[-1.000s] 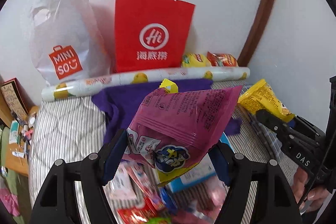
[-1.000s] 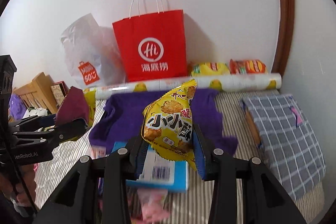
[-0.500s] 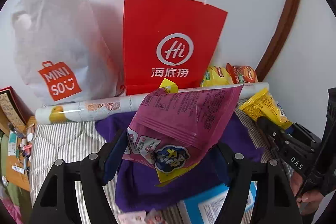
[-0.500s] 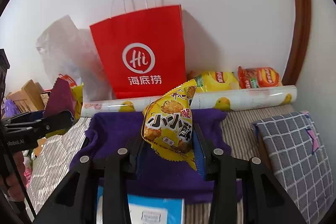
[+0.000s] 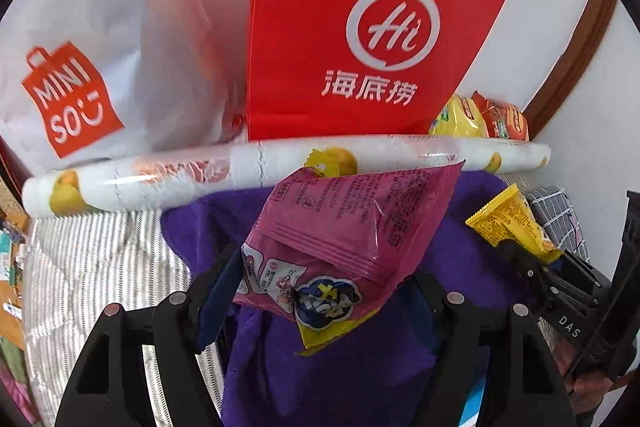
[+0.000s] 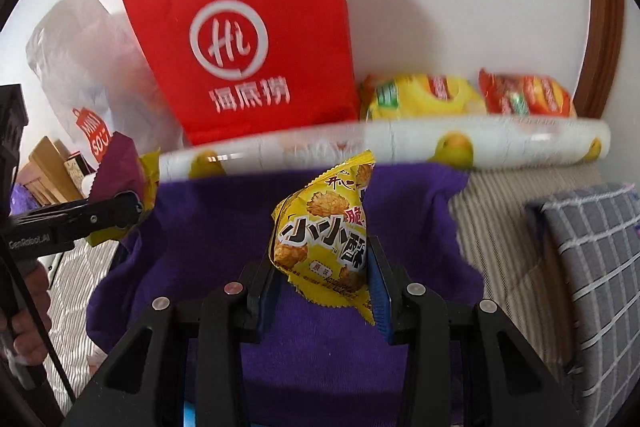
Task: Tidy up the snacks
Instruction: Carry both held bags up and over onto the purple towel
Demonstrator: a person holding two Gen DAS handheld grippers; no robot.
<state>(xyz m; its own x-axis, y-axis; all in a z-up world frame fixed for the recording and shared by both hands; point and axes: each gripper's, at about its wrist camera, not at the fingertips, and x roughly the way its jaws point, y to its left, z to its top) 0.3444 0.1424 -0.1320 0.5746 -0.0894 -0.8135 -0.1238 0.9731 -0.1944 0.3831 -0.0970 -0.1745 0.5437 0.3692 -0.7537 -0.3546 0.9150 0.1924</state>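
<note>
Carrying both snacks toward the red paper bag (image 5: 360, 27): left tool (image 5: 324, 291) clamped on pink packet (image 5: 352, 223), right tool (image 6: 320, 275) clamped on yellow packet (image 6: 320, 227), both over the purple cloth (image 6: 208, 227). Next, likely lift above the bag mouth, then release.

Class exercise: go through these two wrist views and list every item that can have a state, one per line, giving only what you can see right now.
left gripper: shut on pink snack packet
pink snack packet: held, sealed, lifted
right gripper: shut on yellow snack packet
yellow snack packet: held upright, sealed
red paper bag: standing against the wall
white plastic bag: slumped beside red paper bag
patterned roll: lying flat
purple cloth: spread, rumpled
</note>
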